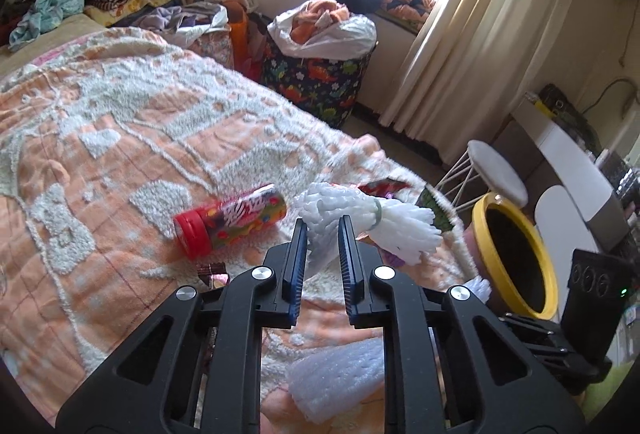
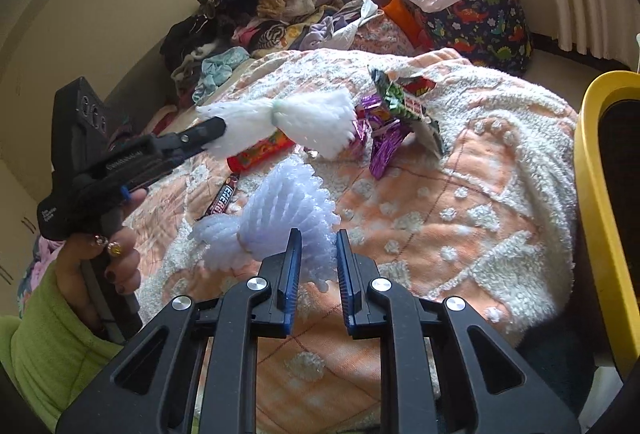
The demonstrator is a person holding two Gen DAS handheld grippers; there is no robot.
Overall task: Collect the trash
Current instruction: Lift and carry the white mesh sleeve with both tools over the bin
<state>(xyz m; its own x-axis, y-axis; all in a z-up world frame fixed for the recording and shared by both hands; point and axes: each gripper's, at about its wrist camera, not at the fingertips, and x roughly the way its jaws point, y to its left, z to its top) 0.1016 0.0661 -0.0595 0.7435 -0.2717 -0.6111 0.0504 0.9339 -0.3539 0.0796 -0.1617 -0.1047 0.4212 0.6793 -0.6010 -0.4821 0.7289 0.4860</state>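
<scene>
My left gripper (image 1: 323, 224) is shut on the near end of a white foam fruit net (image 1: 372, 222), which hangs just above the bed. In the right wrist view that same left gripper (image 2: 216, 128) reaches in from the left with the white net (image 2: 312, 122) in it. The right gripper (image 2: 319, 238) is shut on a lilac foam net (image 2: 288, 210), also visible low in the left wrist view (image 1: 336, 374). On the blanket lie a red-lidded snack can (image 1: 232, 218), a chocolate bar (image 2: 224, 198), purple candy wrappers (image 2: 380, 142) and a green snack bag (image 2: 404, 98).
A yellow-rimmed bin (image 1: 516, 254) stands at the bed's right edge, also seen in the right wrist view (image 2: 600, 174). A dinosaur-print hamper (image 1: 316, 82) full of clothes, a white stool (image 1: 496, 174) and curtains lie beyond. Clothes are piled at the bed's far end (image 2: 248, 22).
</scene>
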